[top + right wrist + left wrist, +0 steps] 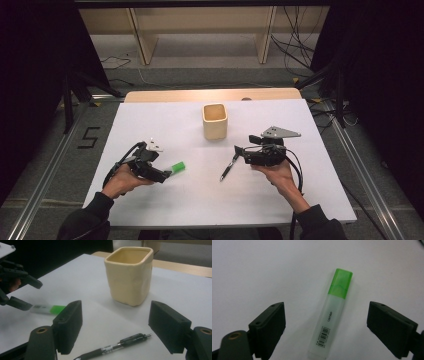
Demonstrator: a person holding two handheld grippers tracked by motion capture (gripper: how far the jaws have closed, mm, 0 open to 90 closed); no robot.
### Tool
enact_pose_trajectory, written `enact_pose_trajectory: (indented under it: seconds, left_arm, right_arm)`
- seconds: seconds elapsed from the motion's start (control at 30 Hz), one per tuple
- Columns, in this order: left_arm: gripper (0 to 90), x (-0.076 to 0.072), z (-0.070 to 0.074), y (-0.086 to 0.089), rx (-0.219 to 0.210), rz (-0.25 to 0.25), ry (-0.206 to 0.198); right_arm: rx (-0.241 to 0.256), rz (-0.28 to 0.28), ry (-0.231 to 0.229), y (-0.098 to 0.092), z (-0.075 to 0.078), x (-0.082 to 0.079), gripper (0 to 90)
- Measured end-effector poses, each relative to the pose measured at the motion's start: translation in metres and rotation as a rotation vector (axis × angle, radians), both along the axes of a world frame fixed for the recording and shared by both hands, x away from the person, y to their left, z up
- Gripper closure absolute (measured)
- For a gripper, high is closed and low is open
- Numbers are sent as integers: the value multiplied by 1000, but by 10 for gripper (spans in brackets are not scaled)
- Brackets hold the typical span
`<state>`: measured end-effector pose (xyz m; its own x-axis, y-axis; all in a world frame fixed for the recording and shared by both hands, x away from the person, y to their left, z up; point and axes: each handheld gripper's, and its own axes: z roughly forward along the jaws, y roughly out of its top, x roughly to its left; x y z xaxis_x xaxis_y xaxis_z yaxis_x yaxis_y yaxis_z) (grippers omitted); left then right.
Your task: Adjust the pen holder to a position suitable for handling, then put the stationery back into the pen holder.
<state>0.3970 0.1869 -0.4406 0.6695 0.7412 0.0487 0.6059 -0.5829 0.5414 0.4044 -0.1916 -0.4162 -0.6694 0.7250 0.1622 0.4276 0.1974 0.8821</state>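
Left tool (327, 322): jaws wide, green-capped highlighter (332, 315) lying between them. Right tool (117, 327): jaws wide, black pen (117, 346) between; cream cup (128, 275) beyond.

**White table, three things**

Covered in a white sheet, table (150, 120). Lying flat: green-capped highlighter (178, 167) at left, black pen (227, 170) right of centre. Standing upright near the far middle: cream square cup (215, 121).
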Motion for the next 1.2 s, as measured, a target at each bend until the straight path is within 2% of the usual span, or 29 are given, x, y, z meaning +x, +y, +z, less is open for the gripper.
enact_pose_trajectory:
  seconds: [0.1,0.23,0.5,0.93,1.1,1.2]
  left_arm:
    - [155,3,-3,-2,37,-16,20]
    - [159,4,-7,-4,65,-23,48]
    - [174,7,-10,-7,90,-32,91]
    - [211,10,-14,-14,146,-71,147]
    - [246,13,-18,-17,160,-85,164]
    - [264,15,-18,-20,167,-86,157]
  right_arm:
    - [9,9,5,0,-2,-3,269]
    - [10,22,6,2,-6,-9,262]
    - [26,47,0,3,-9,-21,253]
    - [21,59,4,1,-12,-34,237]
    - [24,59,5,-2,-12,-40,232]
    - [26,54,2,-4,-11,-44,232]
